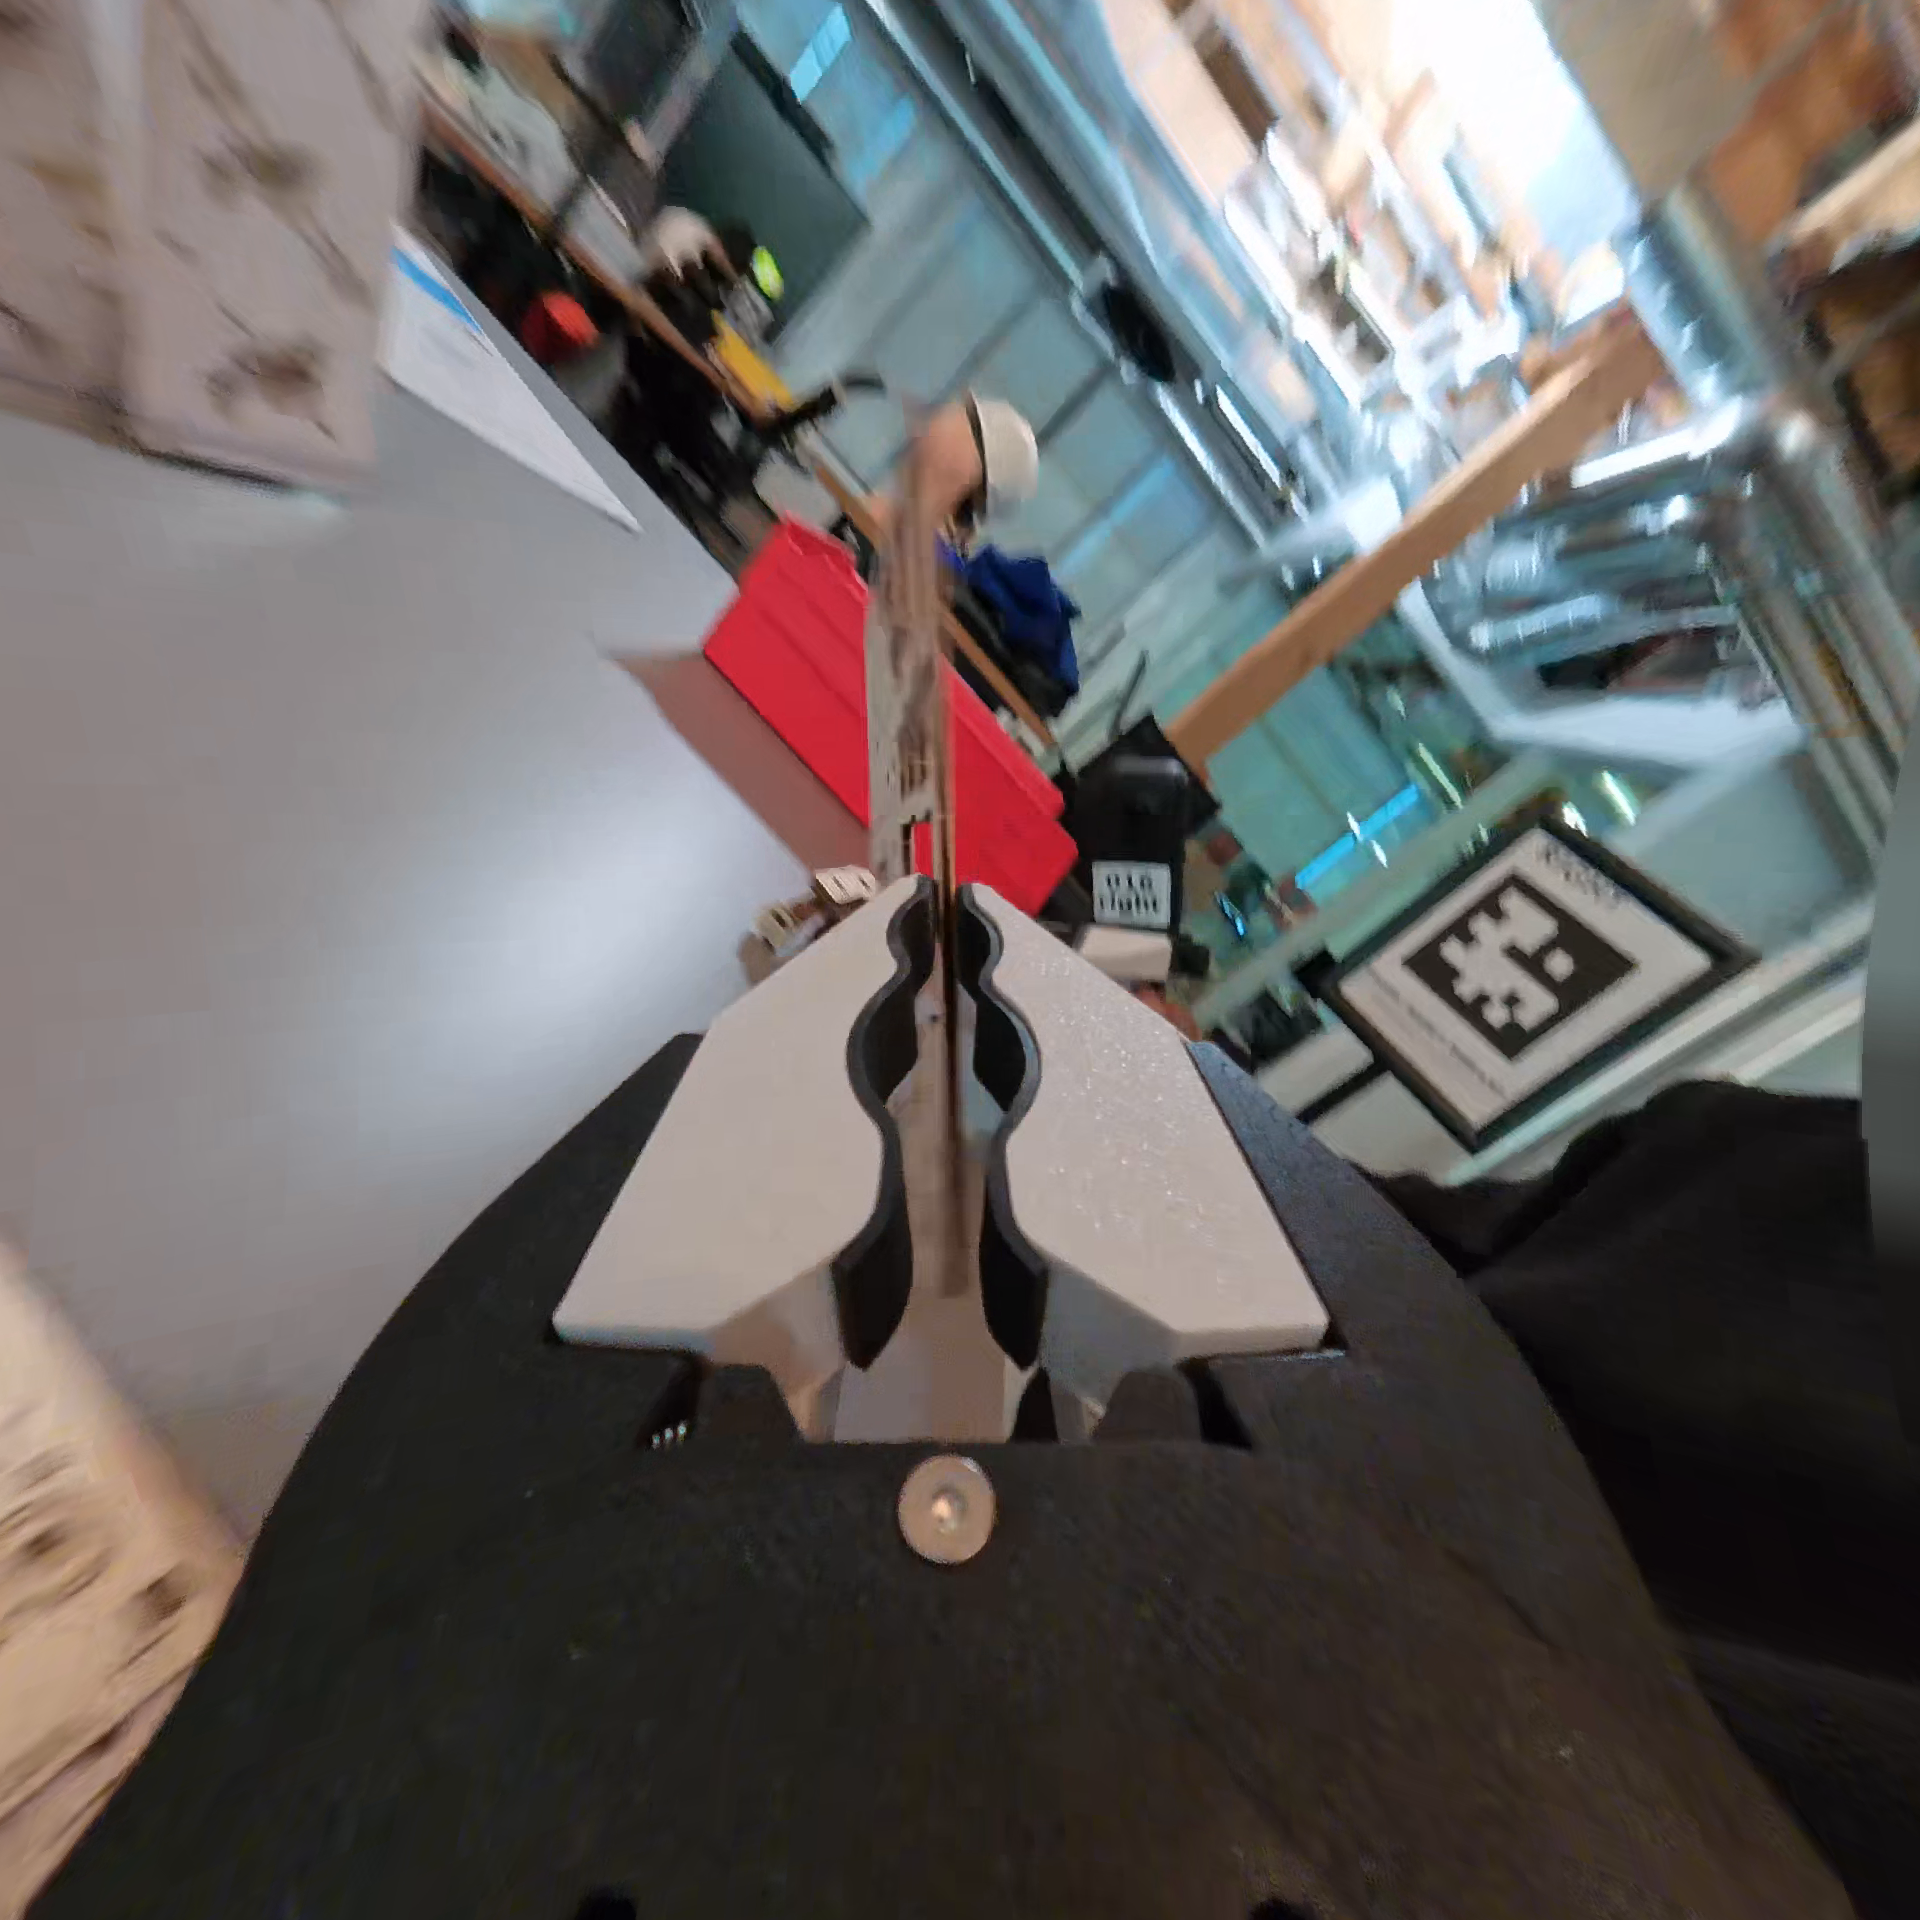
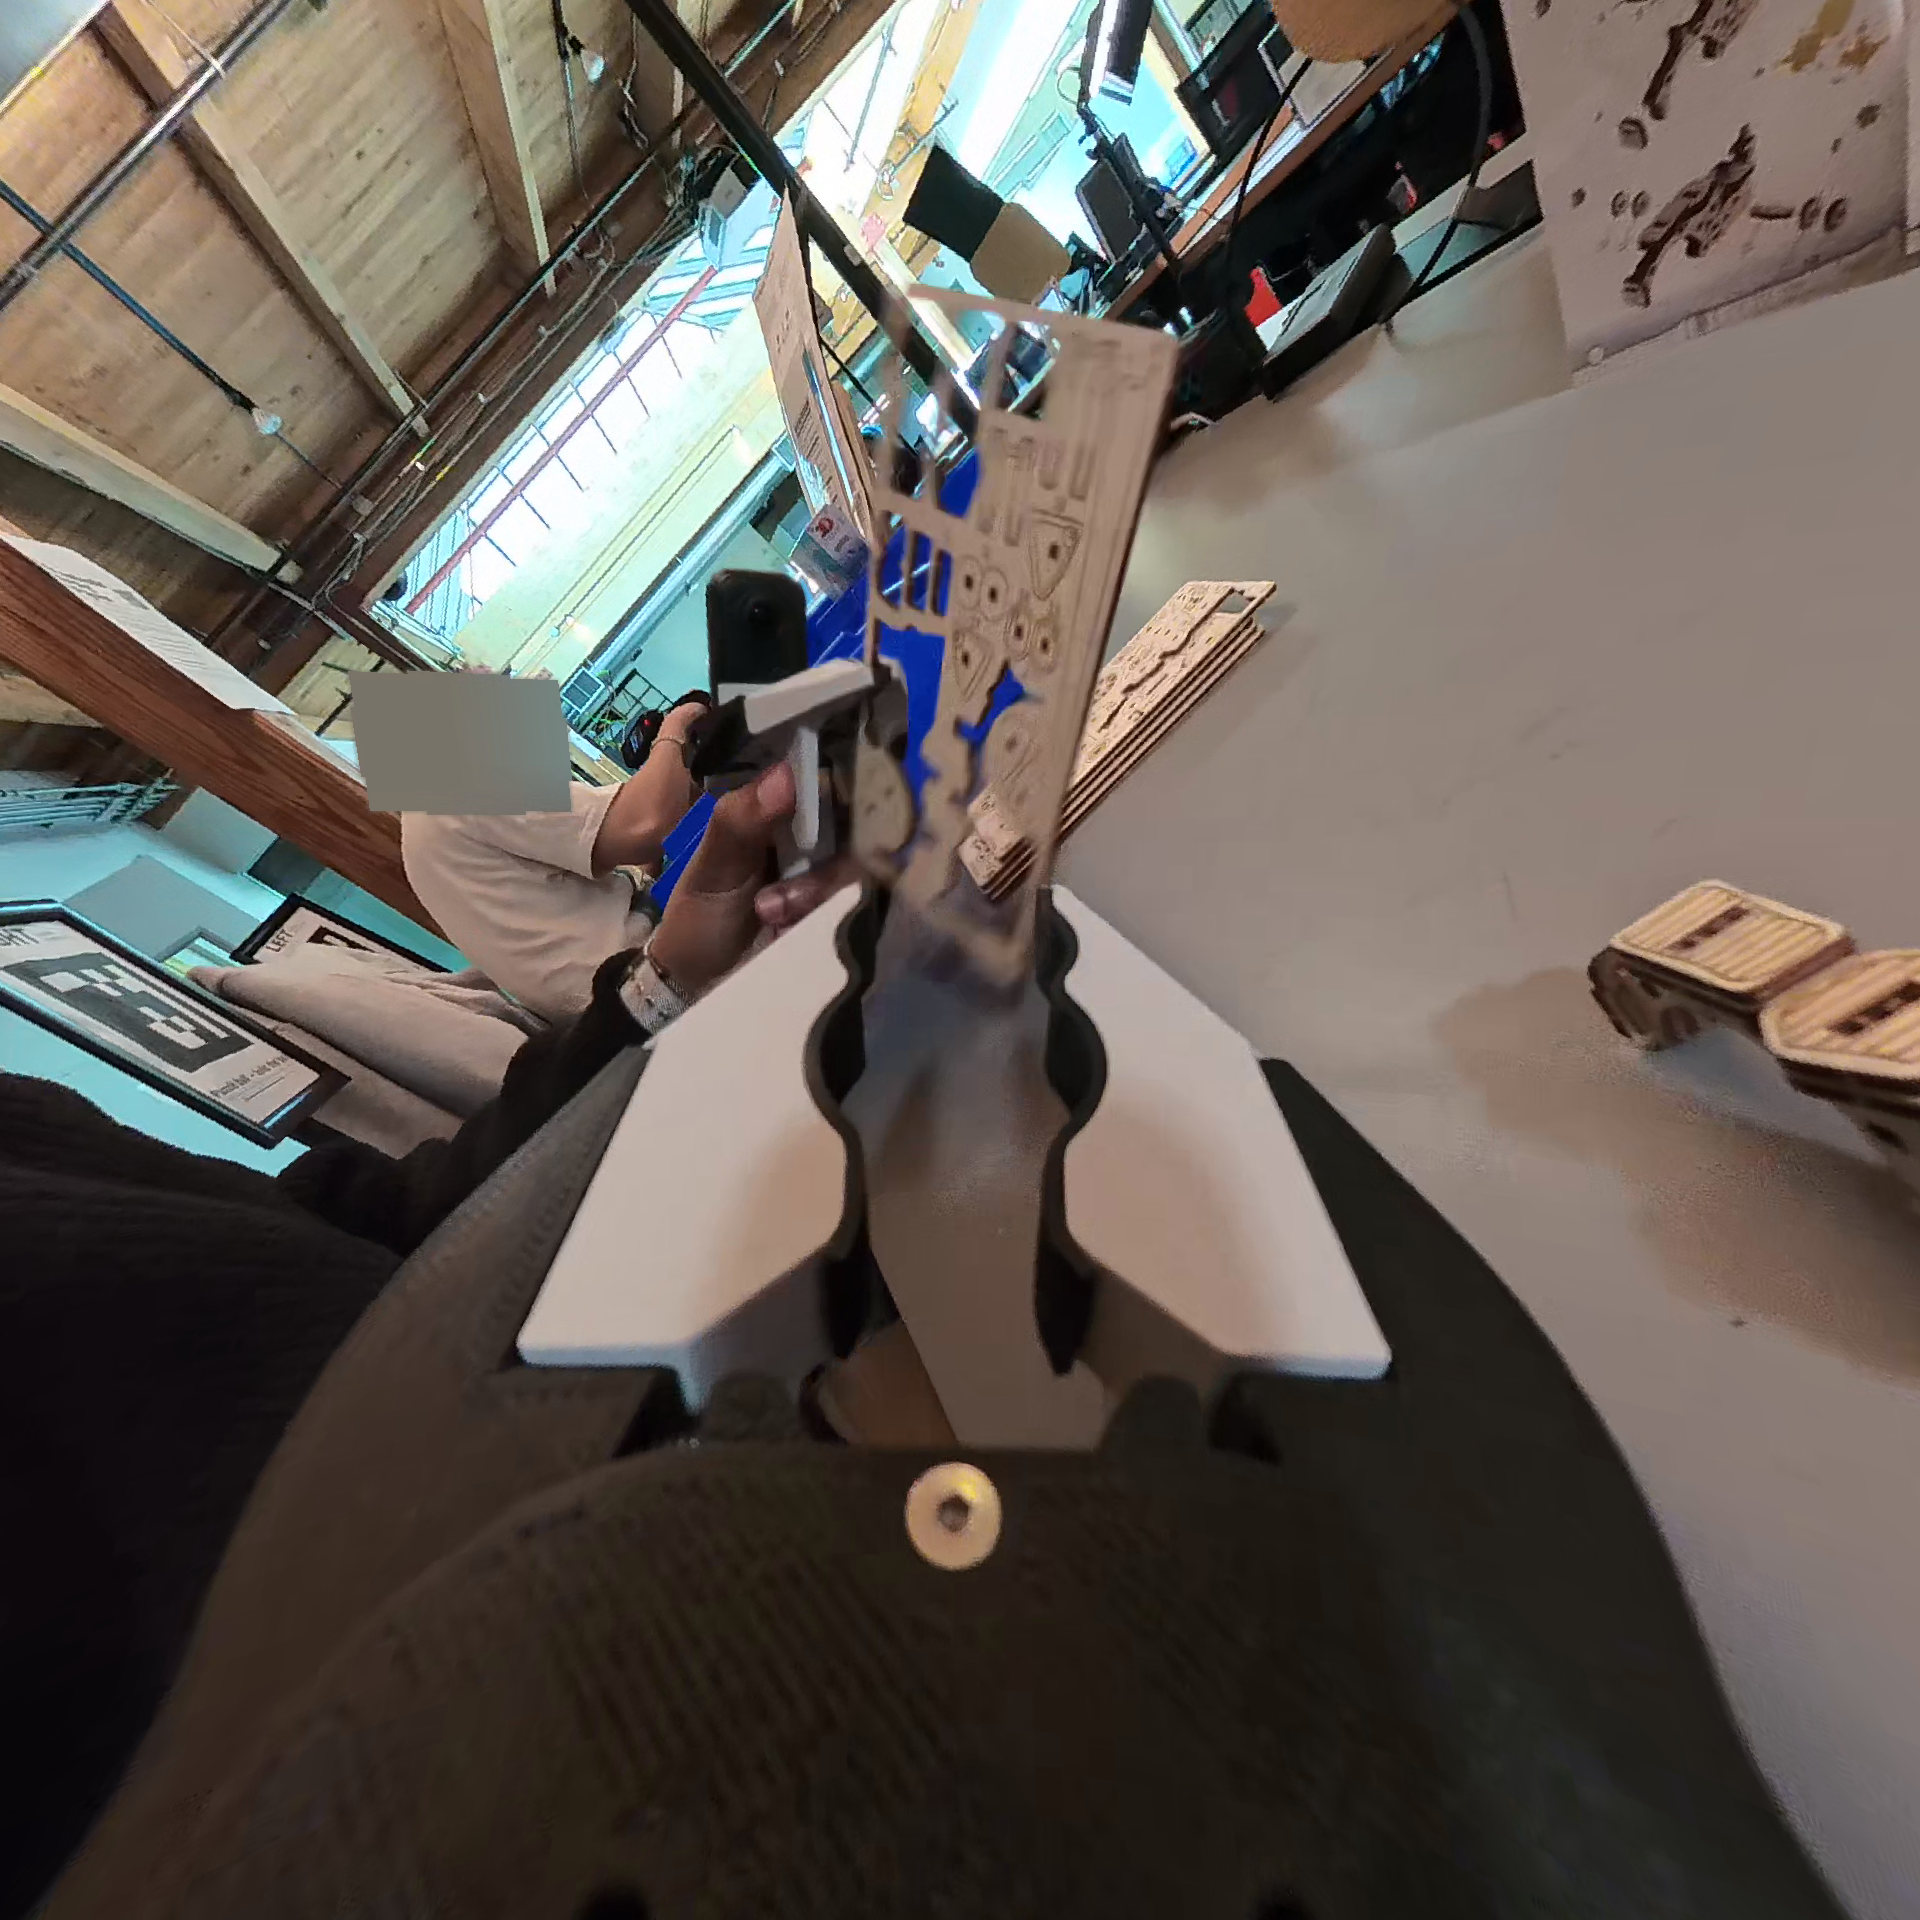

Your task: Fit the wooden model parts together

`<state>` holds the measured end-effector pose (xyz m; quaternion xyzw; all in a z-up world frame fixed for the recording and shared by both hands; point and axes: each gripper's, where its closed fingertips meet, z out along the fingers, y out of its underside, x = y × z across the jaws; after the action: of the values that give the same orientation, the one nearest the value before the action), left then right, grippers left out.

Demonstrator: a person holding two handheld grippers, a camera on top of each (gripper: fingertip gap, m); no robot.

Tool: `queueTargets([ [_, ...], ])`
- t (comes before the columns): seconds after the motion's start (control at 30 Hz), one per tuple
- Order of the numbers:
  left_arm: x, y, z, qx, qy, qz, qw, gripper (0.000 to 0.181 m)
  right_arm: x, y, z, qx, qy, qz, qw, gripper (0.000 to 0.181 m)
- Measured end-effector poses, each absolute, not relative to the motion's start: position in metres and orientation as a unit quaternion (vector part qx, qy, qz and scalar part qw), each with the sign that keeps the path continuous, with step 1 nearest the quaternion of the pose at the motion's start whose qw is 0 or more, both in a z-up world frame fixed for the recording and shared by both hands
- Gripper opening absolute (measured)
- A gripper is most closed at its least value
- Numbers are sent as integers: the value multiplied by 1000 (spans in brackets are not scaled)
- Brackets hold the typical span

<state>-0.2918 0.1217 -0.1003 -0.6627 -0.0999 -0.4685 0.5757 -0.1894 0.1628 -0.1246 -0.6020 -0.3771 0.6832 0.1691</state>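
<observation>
Holding a thin laser-cut plywood sheet (image 2: 997,623) upright above the table (image 2: 1455,727), the left gripper (image 1: 940,904) clamps its edge while the right gripper (image 2: 951,925) stands apart around it; it looks light, brittle, best pinched on solid border.

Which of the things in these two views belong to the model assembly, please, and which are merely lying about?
Belonging to the job:
- wooden parts sheet, clamped edge-on in the left hand-held gripper
- right hand-held gripper
- assembled wooden piece
- stack of parts sheets

Lying about:
- red bin
- framed black-and-white marker
</observation>
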Motion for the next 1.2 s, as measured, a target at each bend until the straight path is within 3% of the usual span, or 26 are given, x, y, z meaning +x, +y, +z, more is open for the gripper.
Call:
queueTargets([
  [0.17, -339, 109, -115, -679, -171, -419, 578, 1, -191, 161, -127, -603, -379, 682, 164, 30],
  [0.77, -334, 120, -167, -774, -207, -330, 499, 4, -192, 155, -131, -604, -398, 670, 167, 30],
  [1.2, -316, 124, -175, -814, -160, -298, 472, 24, -192, 166, -139, -616, -414, 644, 187, 30],
])
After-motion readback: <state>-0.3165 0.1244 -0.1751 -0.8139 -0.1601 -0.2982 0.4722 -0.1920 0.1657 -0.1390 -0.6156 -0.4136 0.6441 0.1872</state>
